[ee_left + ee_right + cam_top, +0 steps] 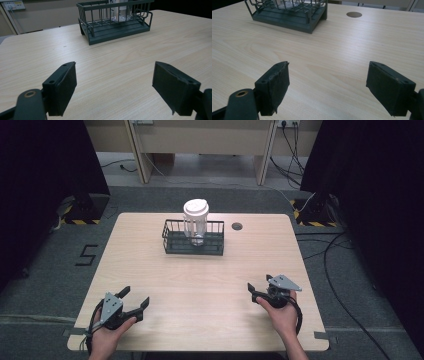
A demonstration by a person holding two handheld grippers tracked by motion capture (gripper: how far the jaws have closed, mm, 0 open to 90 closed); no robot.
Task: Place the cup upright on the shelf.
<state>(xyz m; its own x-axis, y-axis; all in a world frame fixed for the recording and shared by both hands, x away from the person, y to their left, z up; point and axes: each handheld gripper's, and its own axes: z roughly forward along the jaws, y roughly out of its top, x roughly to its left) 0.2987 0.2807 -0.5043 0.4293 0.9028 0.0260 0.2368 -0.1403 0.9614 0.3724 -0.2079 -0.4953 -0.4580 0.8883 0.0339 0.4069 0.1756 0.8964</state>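
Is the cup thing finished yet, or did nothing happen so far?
Nothing looks started. The lidded cup stands in the wire basket at the table's far side. Both the left hand-held gripper and right hand-held gripper sit open and empty near the front edge. Everything is left.

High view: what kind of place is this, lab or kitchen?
Likely a lab or recording bay, not a kitchen: black curtains hang on both sides, hazard-striped stand bases flank the wooden table, and loose cables run over the grey carpet.

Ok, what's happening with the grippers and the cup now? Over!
Left gripper open, empty, near table edge. Right gripper open, empty. Lidded clear cup upright in wire basket at far side. Bare tabletop between, path open.
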